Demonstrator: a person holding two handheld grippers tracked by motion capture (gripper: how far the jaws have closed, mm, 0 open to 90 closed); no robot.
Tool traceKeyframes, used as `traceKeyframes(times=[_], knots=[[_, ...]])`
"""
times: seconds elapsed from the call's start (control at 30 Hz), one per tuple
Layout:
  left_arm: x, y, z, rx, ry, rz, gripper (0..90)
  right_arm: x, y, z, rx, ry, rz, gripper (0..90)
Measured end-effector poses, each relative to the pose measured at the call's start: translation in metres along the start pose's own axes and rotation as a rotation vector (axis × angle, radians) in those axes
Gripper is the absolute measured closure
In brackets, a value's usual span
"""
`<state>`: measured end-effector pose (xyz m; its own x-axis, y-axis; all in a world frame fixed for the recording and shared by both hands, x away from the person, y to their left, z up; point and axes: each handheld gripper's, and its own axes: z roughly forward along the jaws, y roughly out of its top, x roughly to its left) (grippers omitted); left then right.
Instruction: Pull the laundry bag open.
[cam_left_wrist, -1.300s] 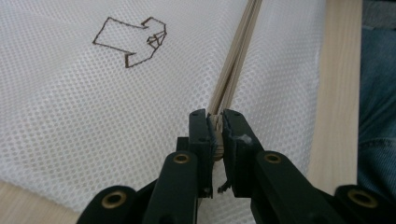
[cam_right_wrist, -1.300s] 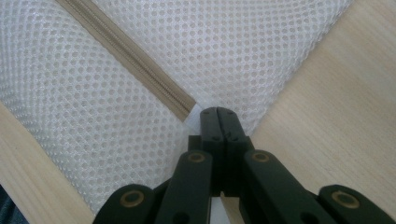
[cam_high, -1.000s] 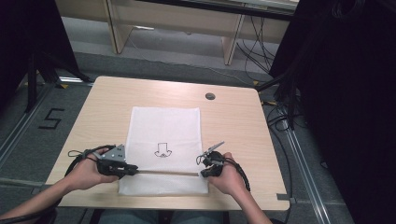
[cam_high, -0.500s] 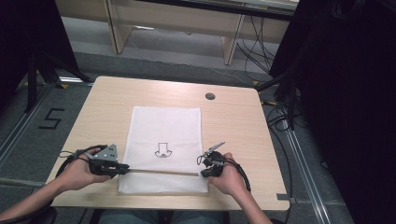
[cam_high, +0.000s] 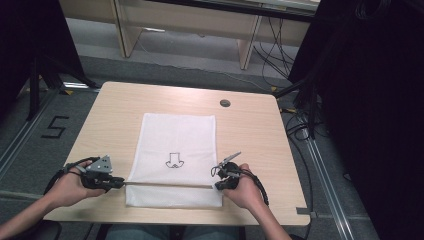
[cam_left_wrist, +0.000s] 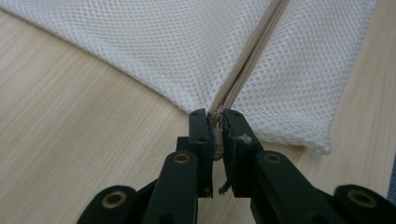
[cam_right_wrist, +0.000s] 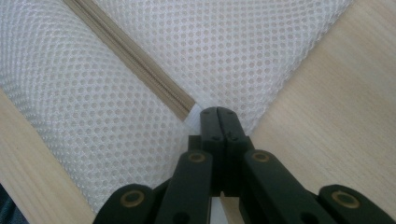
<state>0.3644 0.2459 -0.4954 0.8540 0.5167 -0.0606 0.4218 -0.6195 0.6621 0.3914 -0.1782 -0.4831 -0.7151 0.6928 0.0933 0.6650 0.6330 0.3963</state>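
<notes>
A white mesh bag (cam_high: 175, 135) lies flat on the wooden table (cam_high: 260, 135), with a tan zipper (cam_high: 170, 185) running across its near end. My left gripper (cam_high: 120, 183) is at the bag's left edge, shut on the zipper pull (cam_left_wrist: 216, 120), where the two zipper strips (cam_left_wrist: 252, 51) meet. My right gripper (cam_high: 218, 186) is at the bag's right edge. In the right gripper view it (cam_right_wrist: 217, 112) is shut on the mesh (cam_right_wrist: 233, 42) just past the zipper's end (cam_right_wrist: 182, 108). A small black drawing (cam_high: 174, 161) is printed on the bag's middle.
A round cable hole (cam_high: 225, 103) sits in the table's far right part. Bare wood lies on both sides of the bag and beyond it. Cables (cam_high: 300, 125) hang off the right side. A "5" mark (cam_high: 55, 127) is on the floor at left.
My left gripper has slid left along the zipper line, from over the bag's left part to its left edge. The right gripper has stayed put.
</notes>
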Motion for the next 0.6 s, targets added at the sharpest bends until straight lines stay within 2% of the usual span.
traceKeyframes(times=[0.03, 0.07, 0.1, 0.13, 0.17, 0.2, 0.23, 0.27, 0.3, 0.33, 0.37, 0.4, 0.43, 0.47, 0.5, 0.53, 0.57, 0.6], knots=[[0.002, 0.000, 0.000, 0.022, -0.005, 0.017, 82.5, -0.001, 0.001, 0.000, 0.000, -0.003, -0.012, 90.0], [0.002, 0.000, 0.000, 0.024, -0.010, 0.019, 82.5, -0.001, 0.001, 0.000, 0.000, -0.003, -0.012, 90.0], [0.000, -0.001, 0.001, 0.003, -0.019, -0.010, 82.4, 0.001, 0.000, 0.000, 0.012, -0.006, 0.014, 90.0], [0.000, -0.001, 0.001, 0.003, -0.019, -0.010, 82.4, 0.001, 0.000, 0.000, 0.012, -0.006, 0.014, 90.0], [0.002, -0.001, 0.000, 0.017, -0.021, 0.016, 82.4, 0.001, 0.000, -0.001, 0.015, -0.007, 0.021, 90.0], [0.000, -0.002, 0.001, 0.005, -0.043, -0.027, 82.3, 0.001, 0.000, -0.001, 0.016, -0.009, 0.024, 90.0], [0.001, -0.002, 0.001, 0.005, -0.044, -0.025, 82.2, 0.000, 0.000, 0.000, -0.003, -0.003, 0.007, 90.0], [0.002, -0.002, 0.000, 0.003, -0.047, -0.013, 82.1, 0.001, -0.001, -0.001, 0.002, -0.003, 0.025, 90.0], [0.000, -0.002, 0.000, 0.008, -0.060, -0.033, 81.2, -0.002, -0.003, 0.000, -0.021, 0.009, 0.028, 90.0], [0.000, -0.002, 0.000, 0.008, -0.060, -0.033, 78.9, -0.002, -0.003, 0.000, -0.021, 0.009, 0.028, 90.0], [-0.002, -0.002, 0.001, 0.035, -0.059, -0.025, 78.9, -0.002, -0.004, -0.001, -0.026, 0.016, 0.045, 90.0], [-0.003, -0.001, 0.000, 0.057, -0.044, 0.005, 71.3, -0.002, -0.005, -0.001, -0.031, 0.025, 0.062, 87.8], [-0.005, 0.000, -0.002, 0.027, -0.025, 0.008, 65.6, -0.003, -0.005, -0.002, -0.038, 0.037, 0.066, 82.7], [-0.005, 0.002, -0.006, -0.027, -0.008, 0.003, 60.8, -0.003, -0.004, -0.003, -0.048, 0.054, 0.079, 67.7], [-0.004, 0.004, -0.012, -0.090, -0.001, -0.030, 56.8, -0.003, -0.004, -0.005, -0.075, 0.069, 0.103, 62.7], [-0.002, 0.005, -0.017, -0.174, -0.003, -0.080, 52.1, -0.003, -0.004, -0.007, -0.111, 0.065, 0.107, 63.6], [0.002, 0.007, -0.022, -0.240, 0.014, -0.097, 48.1, -0.001, -0.003, -0.011, -0.113, 0.047, 0.144, 63.5], [0.005, 0.008, -0.027, -0.294, 0.035, -0.138, 45.5, -0.002, -0.003, -0.014, -0.157, 0.049, 0.117, 63.1]])
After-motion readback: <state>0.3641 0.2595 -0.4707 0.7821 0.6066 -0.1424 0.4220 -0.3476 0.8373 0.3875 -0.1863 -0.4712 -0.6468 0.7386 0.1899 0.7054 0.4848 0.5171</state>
